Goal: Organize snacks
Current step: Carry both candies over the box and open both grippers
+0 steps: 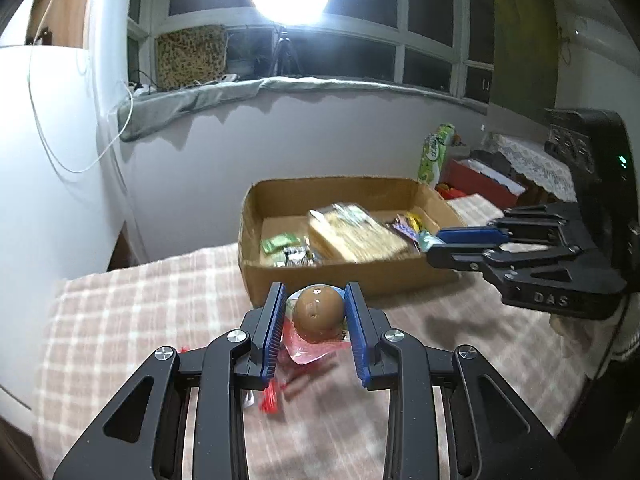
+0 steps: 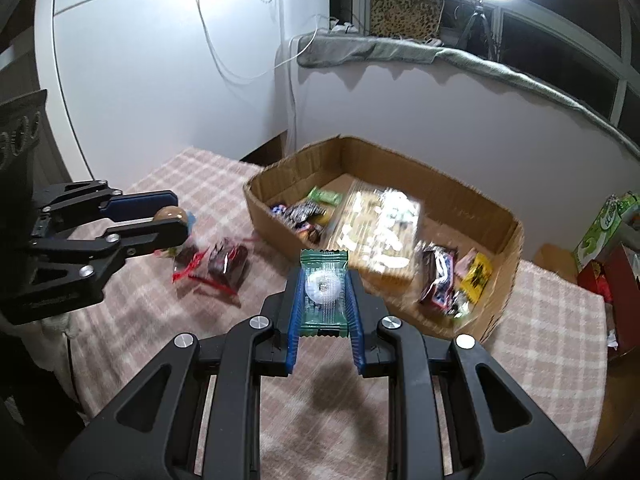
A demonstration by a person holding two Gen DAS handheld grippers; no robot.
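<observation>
Left tongs [image 1: 316, 312] clasp a brown ball snack [image 1: 319, 312]; right tongs [image 2: 323, 292] clasp a green candy packet [image 2: 323, 294].

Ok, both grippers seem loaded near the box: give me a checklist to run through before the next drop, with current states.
1. Left gripper closed on the brown round snack: ok, blue pads on both sides.
2. Right gripper closed on the green candy wrapper: ok, held by its side edges.
3. Cardboard box open on top: ok.
4. Free floor space in the box: ok, bare cardboard at the back beyond the big cracker pack.
5. Either load above the box: not ok, both short of its near wall.
6. Dark red snack bags collected: not ok, lying on the checked cloth.
</observation>
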